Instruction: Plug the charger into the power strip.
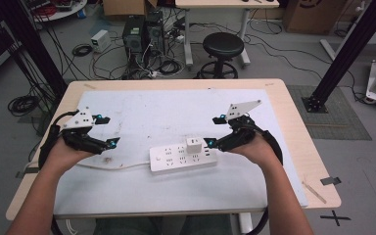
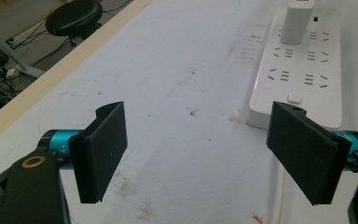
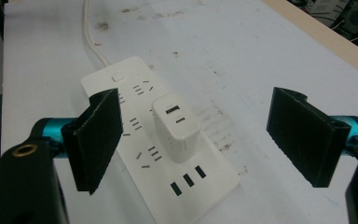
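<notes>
Charger [image 3: 176, 126] on power strip [image 3: 135, 121], between right claw [image 3: 200, 140] jaws

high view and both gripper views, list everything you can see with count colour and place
white rectangular plastic power strip: 1, white, middle of the mat, near the person's edge
white boxy charger block: 1, white, plugged upright into the strip, toward its right end
white strip cable: 1, white, runs left from the strip across the mat
white scuffed mat: 1, white, covers most of the table
light wooden table: 1, tan, under the mat
black round stool: 1, black, on the floor beyond the table
black computer towers: 2, black, floor at back left
left gripper: 1, black, left of the strip, open
right gripper: 1, black, at the charger, open
forearms: 2, from the bottom edge
</notes>
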The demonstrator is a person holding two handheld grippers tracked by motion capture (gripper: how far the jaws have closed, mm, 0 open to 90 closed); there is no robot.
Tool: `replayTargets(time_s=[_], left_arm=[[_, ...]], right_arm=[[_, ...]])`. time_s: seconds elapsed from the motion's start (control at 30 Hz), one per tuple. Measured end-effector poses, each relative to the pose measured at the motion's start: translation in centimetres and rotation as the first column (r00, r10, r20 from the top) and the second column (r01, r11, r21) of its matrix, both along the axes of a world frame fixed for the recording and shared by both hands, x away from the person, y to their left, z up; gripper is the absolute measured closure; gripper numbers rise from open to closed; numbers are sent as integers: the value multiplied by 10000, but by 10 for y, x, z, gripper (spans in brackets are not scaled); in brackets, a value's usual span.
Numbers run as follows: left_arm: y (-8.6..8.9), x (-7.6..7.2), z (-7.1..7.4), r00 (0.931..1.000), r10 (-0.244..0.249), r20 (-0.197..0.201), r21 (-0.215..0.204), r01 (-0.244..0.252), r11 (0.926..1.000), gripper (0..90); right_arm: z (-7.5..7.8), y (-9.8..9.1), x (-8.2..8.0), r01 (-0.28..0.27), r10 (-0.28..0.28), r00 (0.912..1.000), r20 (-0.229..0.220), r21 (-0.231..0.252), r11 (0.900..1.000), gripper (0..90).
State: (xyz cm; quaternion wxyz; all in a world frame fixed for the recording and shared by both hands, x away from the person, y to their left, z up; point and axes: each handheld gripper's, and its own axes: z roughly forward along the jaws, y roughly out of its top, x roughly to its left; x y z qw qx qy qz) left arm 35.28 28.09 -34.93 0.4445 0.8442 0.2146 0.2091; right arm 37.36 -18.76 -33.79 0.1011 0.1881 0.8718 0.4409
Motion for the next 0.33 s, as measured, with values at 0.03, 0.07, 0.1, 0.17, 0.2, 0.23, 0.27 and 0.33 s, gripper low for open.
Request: replayTargets(time_s=[0.03,0.07,0.1,0.17,0.2,0.23,0.27,0.33], left_arm=[[0,0,0,10000,0,0,0,0,10000,203],[0,0,0,10000,0,0,0,0,10000,203],[1,1,0,10000,20,-29,-2,-20,10000,203],[1,1,0,10000,20,-29,-2,-20,10000,203],[2,1,0,10000,29,-32,31,-29,10000,203],[2,1,0,10000,29,-32,31,-29,10000,203],[2,1,0,10000,29,-32,31,-29,10000,203],[2,2,-1,10000,65,-35,-24,-65,10000,203]], right_arm=[[0,0,0,14,-14,10000,-35,8,10000,187],[0,0,0,14,-14,10000,-35,8,10000,187],[0,0,1,-4,4,10000,-7,-14,10000,188],[-1,1,1,25,-25,10000,-73,30,10000,188],[-1,1,1,25,-25,10000,-73,30,10000,188],[-1,1,1,25,-25,10000,-73,30,10000,188],[-1,1,1,35,-35,10000,-71,-24,10000,188],[-1,2,1,20,-20,10000,-3,2,10000,188]])
